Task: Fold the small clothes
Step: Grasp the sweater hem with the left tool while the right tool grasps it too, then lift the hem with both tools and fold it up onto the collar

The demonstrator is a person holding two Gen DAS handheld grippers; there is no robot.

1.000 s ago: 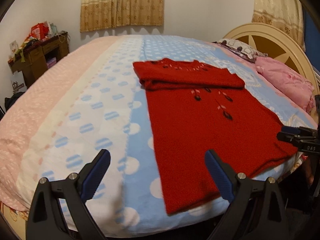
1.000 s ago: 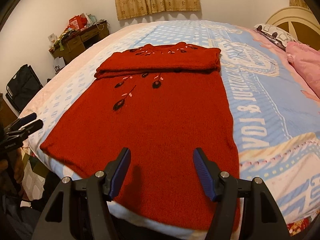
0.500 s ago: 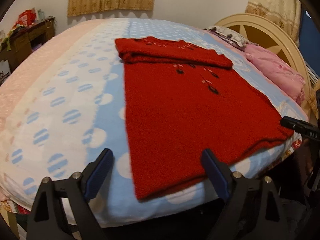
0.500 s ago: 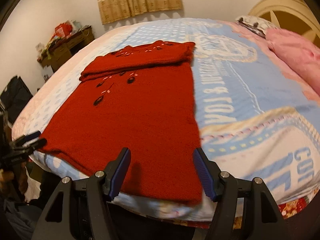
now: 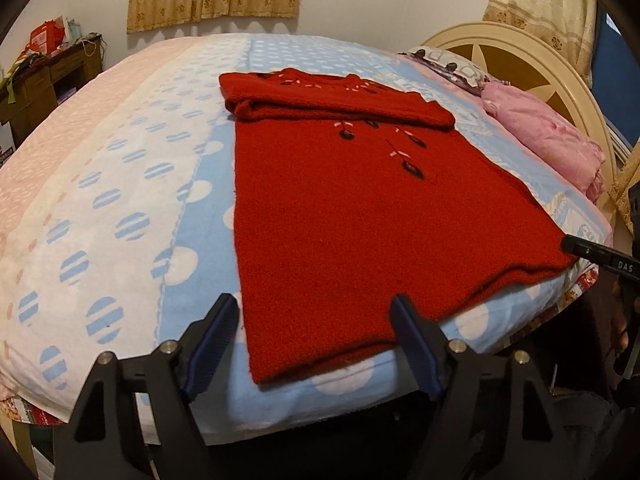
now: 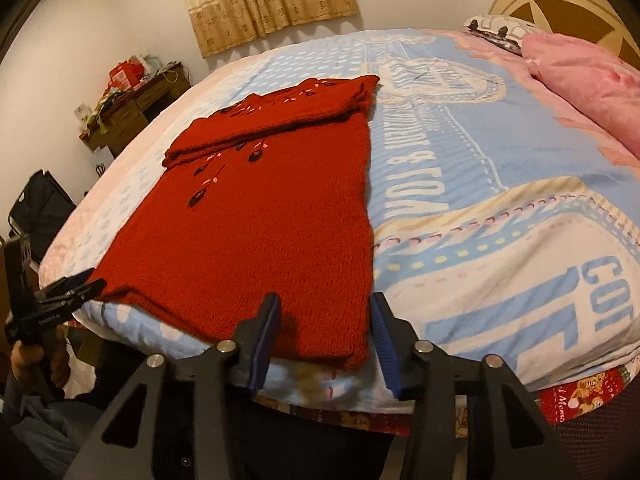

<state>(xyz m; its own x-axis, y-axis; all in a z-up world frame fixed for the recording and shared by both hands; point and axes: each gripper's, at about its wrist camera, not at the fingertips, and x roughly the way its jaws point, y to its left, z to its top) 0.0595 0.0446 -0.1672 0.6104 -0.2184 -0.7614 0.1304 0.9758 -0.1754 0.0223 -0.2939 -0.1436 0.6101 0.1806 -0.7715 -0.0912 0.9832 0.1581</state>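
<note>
A red knitted sweater [image 5: 352,216] [image 6: 264,232] lies flat on the bed, its top part folded back over the chest. My left gripper [image 5: 316,332] hangs over the hem's near left corner. Its jaws are closing with that corner between them, and the pads stand clear of the cloth. My right gripper [image 6: 324,332] is at the hem's near right corner. Its jaws are closing too, with fabric in the gap but not pinched. Each gripper also shows in the other's view, the right gripper [image 5: 592,258] and the left gripper [image 6: 68,284], both at the hem's edge.
The bed cover [image 5: 120,208] is blue, white and pink, and its near edge drops off just under the hem. A pink pillow [image 5: 544,136] lies by the cream headboard [image 5: 520,52]. A cluttered wooden desk [image 6: 132,96] and a black bag [image 6: 36,208] stand to the left.
Both grippers have come down to the hem's corners, the right one sliding from mid-hem to the right corner. Both sets of jaws have narrowed.
</note>
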